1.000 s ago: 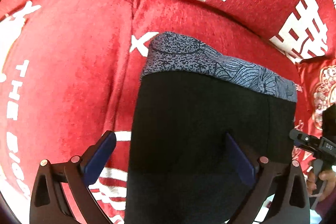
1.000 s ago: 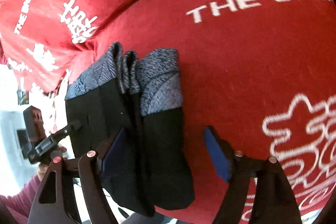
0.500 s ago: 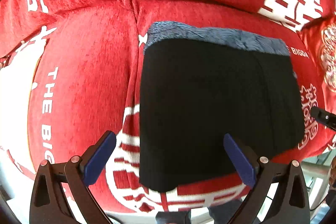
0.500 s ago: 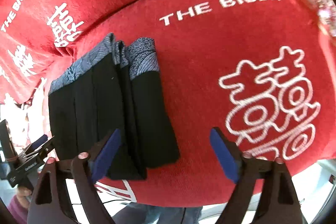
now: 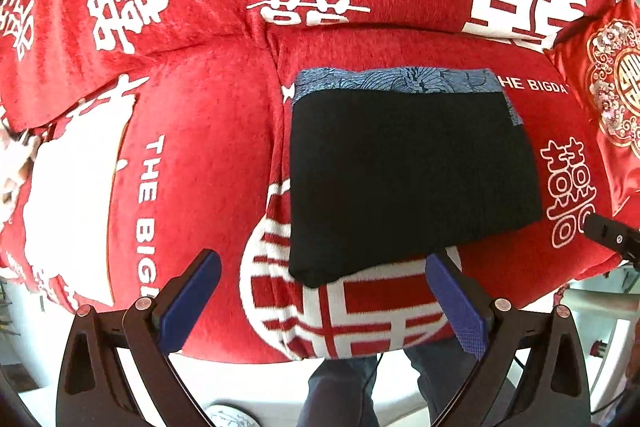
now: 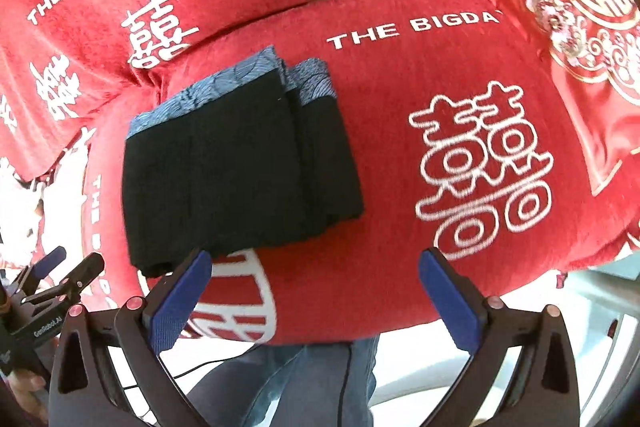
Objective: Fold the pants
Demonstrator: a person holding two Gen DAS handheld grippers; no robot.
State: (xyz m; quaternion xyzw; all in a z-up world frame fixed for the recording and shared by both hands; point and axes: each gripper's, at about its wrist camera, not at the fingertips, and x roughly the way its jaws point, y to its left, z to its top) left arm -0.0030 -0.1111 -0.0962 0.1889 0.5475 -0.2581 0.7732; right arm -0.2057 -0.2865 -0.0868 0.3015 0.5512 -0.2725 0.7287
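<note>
Moved: both claws pulled back, pants smaller in frame
Pants (image 5: 408, 179): folded, frame centre, on red sofa (image 5: 208, 155)
Left claw (image 5: 324, 303): released, empty
Right claw (image 6: 316, 291): just spread wide, empty
Why: fold probably finished

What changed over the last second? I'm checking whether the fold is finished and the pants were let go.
Both hand-held grippers pulled up and back from the folded pants. A second ago the bundle lay between their jaws; now the left hand-held gripper and the right hand-held gripper frame mostly red sofa cover, and the right one's jaws have just been opening, empty. The pants stayed folded in place on the cushion.
</note>
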